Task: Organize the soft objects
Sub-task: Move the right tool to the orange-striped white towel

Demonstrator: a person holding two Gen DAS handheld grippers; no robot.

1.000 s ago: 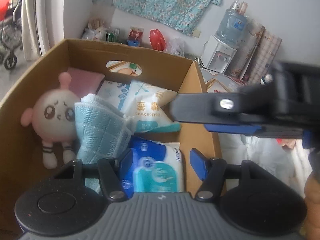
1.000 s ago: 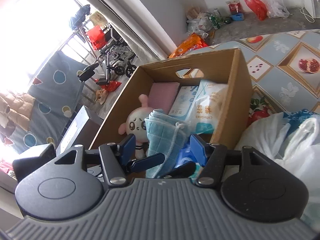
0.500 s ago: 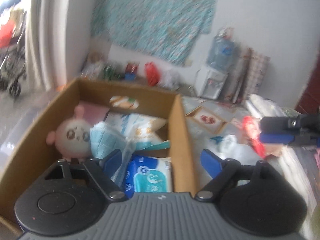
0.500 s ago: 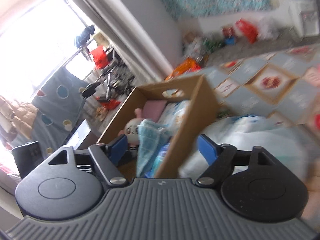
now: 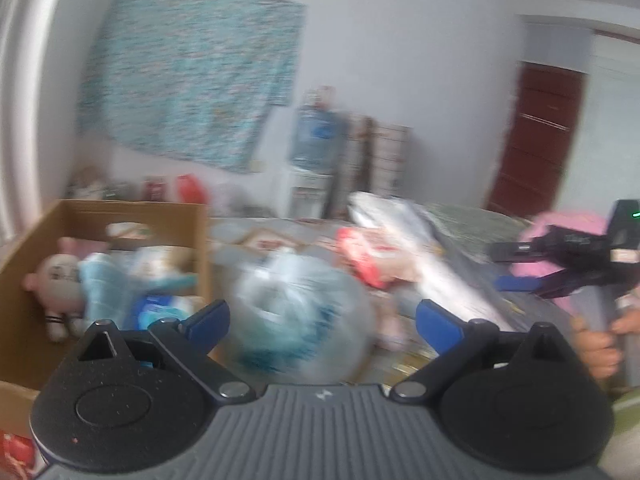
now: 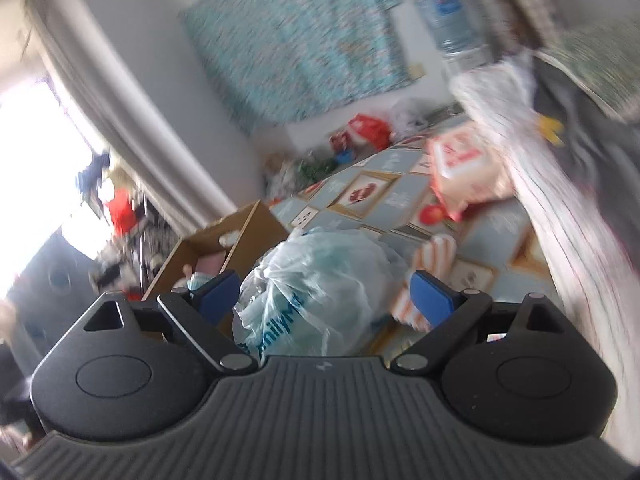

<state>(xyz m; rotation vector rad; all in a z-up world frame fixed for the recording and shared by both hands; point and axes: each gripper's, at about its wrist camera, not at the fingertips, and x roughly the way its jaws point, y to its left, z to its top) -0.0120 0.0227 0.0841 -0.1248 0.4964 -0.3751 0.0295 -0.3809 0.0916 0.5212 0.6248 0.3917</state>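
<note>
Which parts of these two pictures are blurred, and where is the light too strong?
Left wrist view: motion blur smears the plastic bag and the cardboard box; the gripper's own body stays sharp. Right wrist view: the striped cloth at right is streaked, the window at left is overexposed to white, and the bag's print is partly readable.

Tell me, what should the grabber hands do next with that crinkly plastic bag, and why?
Probably ease the right gripper forward onto the plastic bag and close. Both the right gripper and the left gripper are open and hold nothing, the bag sits on the table right between the right one's fingers, and the cardboard box beside it already holds the plush toy and blue towel.
</note>
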